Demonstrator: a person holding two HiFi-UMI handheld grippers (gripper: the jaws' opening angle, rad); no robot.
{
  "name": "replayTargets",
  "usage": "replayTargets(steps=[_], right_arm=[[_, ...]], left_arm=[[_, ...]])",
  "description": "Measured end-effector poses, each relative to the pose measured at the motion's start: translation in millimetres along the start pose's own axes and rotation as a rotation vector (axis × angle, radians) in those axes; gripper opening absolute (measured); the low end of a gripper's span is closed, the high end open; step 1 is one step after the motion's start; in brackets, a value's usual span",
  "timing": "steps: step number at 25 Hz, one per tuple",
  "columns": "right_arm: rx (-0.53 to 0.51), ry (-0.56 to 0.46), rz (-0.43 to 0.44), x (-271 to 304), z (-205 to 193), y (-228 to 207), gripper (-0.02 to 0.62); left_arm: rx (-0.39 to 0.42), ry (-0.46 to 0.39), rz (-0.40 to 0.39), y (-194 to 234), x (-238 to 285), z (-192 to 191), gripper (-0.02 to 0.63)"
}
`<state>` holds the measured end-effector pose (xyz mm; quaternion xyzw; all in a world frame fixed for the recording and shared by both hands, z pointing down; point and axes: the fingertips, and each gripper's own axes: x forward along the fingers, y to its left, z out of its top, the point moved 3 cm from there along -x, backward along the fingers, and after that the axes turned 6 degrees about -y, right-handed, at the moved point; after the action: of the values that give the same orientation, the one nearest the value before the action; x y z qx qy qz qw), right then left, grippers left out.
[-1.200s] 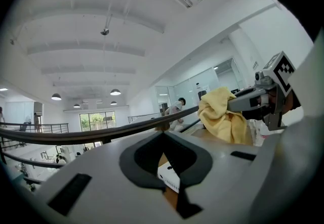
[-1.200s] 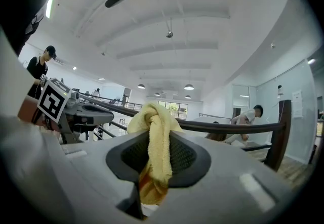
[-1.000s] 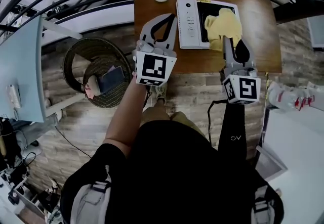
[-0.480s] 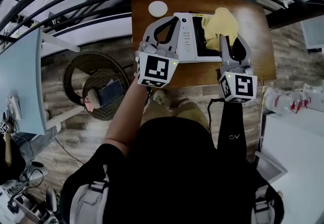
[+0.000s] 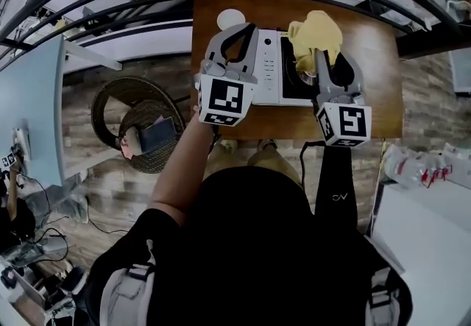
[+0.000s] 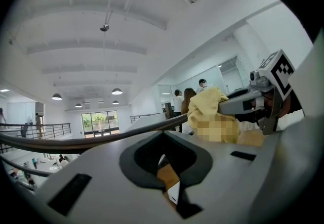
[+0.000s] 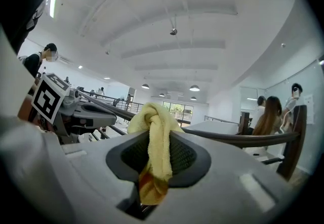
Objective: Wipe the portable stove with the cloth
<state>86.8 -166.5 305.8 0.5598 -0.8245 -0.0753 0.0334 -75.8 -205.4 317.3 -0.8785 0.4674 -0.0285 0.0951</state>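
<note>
1. The right gripper (image 7: 153, 175) was seen with fingers clamped on the yellow cloth (image 5: 315, 32).
2. The left gripper (image 6: 171, 183) was held closed, with nothing gripped.
3. The cloth was bunched over the portable stove (image 5: 274, 76) on the table (image 5: 377, 59).
4. Wiping was judged barely begun, with most of the surface left.

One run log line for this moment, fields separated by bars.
right gripper: shut on cloth | cloth: over stove | left gripper: shut, empty, at stove's left edge
</note>
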Motion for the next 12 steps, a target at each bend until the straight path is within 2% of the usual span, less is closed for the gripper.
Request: replayTargets(steps=[4,8,12], right_arm=[[0.016,-0.006,0.058,24,-11,-22,0.081],[0.041,0.009,0.127,46,-33,-41,0.081],[0.058,0.034,0.247,71,-59,-47,0.081]], left_arm=[[-0.026,0.003,0.044,1,24,-5,0.006],[-0.052,0.008,0.122,3,41,-17,0.006],[-0.054,0.036,0.198,4,52,-30,0.006]])
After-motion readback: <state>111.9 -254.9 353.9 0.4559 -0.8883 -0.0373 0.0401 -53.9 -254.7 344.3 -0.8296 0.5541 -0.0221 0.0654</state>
